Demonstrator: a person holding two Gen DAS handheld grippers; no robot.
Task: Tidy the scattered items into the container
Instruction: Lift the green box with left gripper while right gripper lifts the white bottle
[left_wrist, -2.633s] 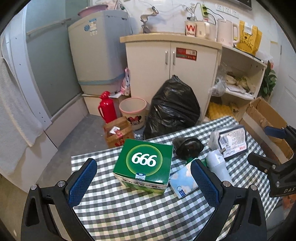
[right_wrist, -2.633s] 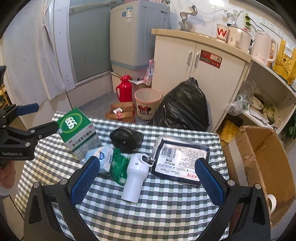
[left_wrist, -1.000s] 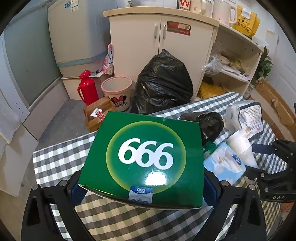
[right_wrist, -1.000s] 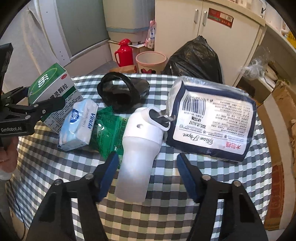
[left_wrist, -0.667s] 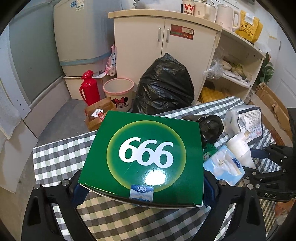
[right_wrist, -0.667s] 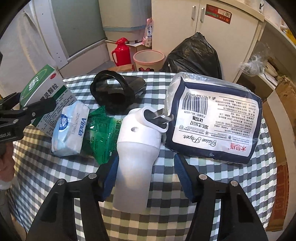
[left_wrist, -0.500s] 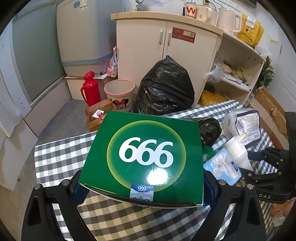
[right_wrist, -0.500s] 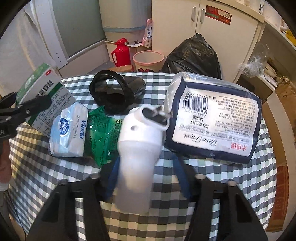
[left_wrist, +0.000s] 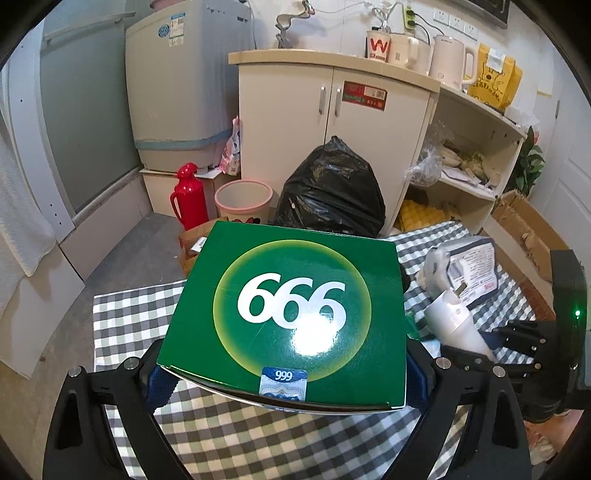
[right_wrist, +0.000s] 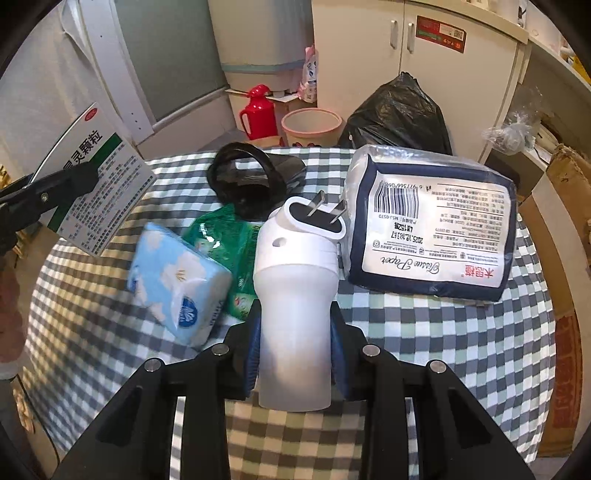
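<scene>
Two grips: your left gripper (left_wrist: 280, 373) clamps the green "666" cardboard box (left_wrist: 291, 314); your right gripper (right_wrist: 293, 343) now squeezes the white plastic plug-in device (right_wrist: 295, 295).
Change: both items lifted off the checked tablecloth (right_wrist: 443, 332).
Meaning: carry them to the brown cardboard carton (right_wrist: 561, 206).

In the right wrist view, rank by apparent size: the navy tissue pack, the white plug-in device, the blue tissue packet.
1. Navy tissue pack.
2. White plug-in device, though it is nearest the camera, inside the right claw, so inflated.
3. Blue tissue packet.
</scene>
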